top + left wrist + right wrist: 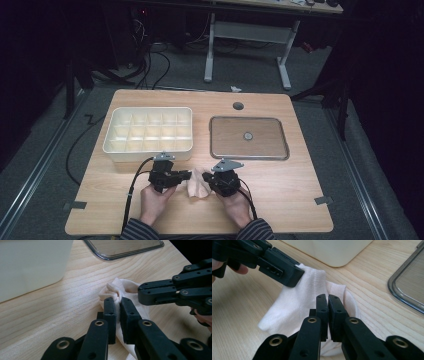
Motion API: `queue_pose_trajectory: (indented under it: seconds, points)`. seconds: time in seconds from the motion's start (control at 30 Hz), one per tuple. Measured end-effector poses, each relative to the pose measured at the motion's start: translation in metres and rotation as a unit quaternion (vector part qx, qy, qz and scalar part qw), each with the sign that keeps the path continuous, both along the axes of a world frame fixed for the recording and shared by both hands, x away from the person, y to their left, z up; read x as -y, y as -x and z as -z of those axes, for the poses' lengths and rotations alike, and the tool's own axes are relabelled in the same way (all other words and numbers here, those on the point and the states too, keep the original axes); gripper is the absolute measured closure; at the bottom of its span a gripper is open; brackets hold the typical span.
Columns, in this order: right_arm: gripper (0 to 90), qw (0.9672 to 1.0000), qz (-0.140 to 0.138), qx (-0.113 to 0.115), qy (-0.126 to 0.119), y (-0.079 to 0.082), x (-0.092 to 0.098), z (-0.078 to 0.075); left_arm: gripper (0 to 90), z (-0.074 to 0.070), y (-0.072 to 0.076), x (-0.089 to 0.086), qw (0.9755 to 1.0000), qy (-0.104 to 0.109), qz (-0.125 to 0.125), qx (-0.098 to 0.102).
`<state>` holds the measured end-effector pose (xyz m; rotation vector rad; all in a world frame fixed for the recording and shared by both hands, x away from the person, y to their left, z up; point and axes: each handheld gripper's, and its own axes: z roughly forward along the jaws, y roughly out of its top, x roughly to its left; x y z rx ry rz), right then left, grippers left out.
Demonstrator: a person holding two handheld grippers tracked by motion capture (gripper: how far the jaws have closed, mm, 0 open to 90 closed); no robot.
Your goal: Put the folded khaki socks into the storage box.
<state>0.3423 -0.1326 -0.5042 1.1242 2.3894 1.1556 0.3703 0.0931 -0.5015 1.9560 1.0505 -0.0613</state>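
Left gripper [118, 302] clamped on bunched edge of pale sock [122, 288]; right gripper [327, 300] pinching opposite fold, apparently thin. Sock on table [280, 195] between both grippers. Risk: shallow bite slips under pull; divider box [148, 132] close beyond tips.

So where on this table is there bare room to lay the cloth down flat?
Bare wood lies right of the right gripper, below the clear lid, and left of the left gripper, below the divided bin. It is crowded between the grippers, around the cloth.
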Motion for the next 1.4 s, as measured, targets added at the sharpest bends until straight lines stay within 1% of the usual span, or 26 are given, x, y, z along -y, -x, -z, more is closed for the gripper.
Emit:
queue_pose_trajectory:
  seconds: [0.13, 0.2, 0.33, 0.43, 0.63, 0.77, 0.8, 0.83, 0.9, 1.03, 1.1, 1.17, 1.23, 1.27, 1.33, 1.4]
  points:
    - [87.0, 1.0, 0.004, 0.0, -0.004, -0.005, -0.003, 0.0, 84.0, 0.001, -0.001, 0.0, 1.0, -0.005, 0.003, -0.001]
    - [87.0, 1.0, 0.007, -0.002, -0.002, -0.007, -0.004, 0.001, 84.0, 0.001, -0.001, -0.001, 1.0, -0.004, 0.003, -0.002]
    - [87.0, 0.9998, 0.012, -0.012, 0.006, -0.013, -0.007, 0.009, 83.9, 0.001, -0.001, 0.0, 1.0, -0.002, 0.004, -0.003]
    - [87.0, 0.9998, 0.014, -0.013, 0.009, -0.014, -0.007, 0.011, 83.9, 0.001, -0.001, 0.0, 1.0, 0.002, 0.005, -0.003]
    - [87.0, 0.9997, 0.014, -0.018, 0.012, -0.016, -0.008, 0.014, 83.9, 0.0, 0.0, 0.0, 0.9999, 0.007, 0.011, 0.003]
    - [87.0, 0.9997, 0.01, -0.017, 0.015, -0.016, -0.009, 0.015, 83.9, 0.0, 0.0, 0.0, 0.9998, 0.014, 0.012, 0.005]
    - [87.0, 0.9997, 0.01, -0.018, 0.015, -0.016, -0.01, 0.015, 83.9, 0.0, -0.001, 0.0, 0.9994, 0.03, 0.017, 0.0]
    - [87.0, 0.9997, 0.009, -0.018, 0.016, -0.016, -0.01, 0.015, 83.9, -0.001, -0.001, 0.0, 0.9992, 0.036, 0.019, -0.002]
    - [87.0, 0.9997, 0.008, -0.018, 0.016, -0.016, -0.01, 0.015, 83.9, -0.001, -0.001, 0.001, 0.9992, 0.036, 0.018, -0.002]
    - [87.1, 0.9997, 0.006, -0.02, 0.016, -0.016, -0.012, 0.015, 84.0, -0.007, -0.001, 0.006, 0.9994, 0.018, 0.028, 0.011]
    - [87.6, 0.9997, -0.001, -0.017, 0.017, -0.015, -0.013, 0.015, 84.2, -0.01, -0.001, 0.008, 0.9993, 0.017, 0.031, 0.016]
    - [87.9, 0.9997, -0.001, -0.019, 0.016, -0.015, -0.014, 0.015, 84.3, -0.011, -0.001, 0.008, 0.999, 0.025, 0.033, 0.016]
    - [88.5, 0.9996, -0.005, -0.021, 0.016, -0.014, -0.016, 0.015, 84.4, -0.011, -0.001, 0.008, 0.9988, 0.027, 0.036, 0.018]
    - [88.7, 0.9995, -0.012, -0.022, 0.017, -0.014, -0.02, 0.015, 84.4, -0.009, -0.002, 0.008, 0.9988, 0.028, 0.036, 0.016]
    - [88.7, 0.9995, -0.016, -0.02, 0.019, -0.014, -0.022, 0.016, 84.4, -0.009, -0.002, 0.008, 0.9989, 0.028, 0.036, 0.015]
    - [88.0, 0.9994, -0.02, -0.02, 0.019, -0.014, -0.024, 0.015, 84.4, -0.008, -0.001, 0.008, 0.9991, 0.022, 0.032, 0.017]
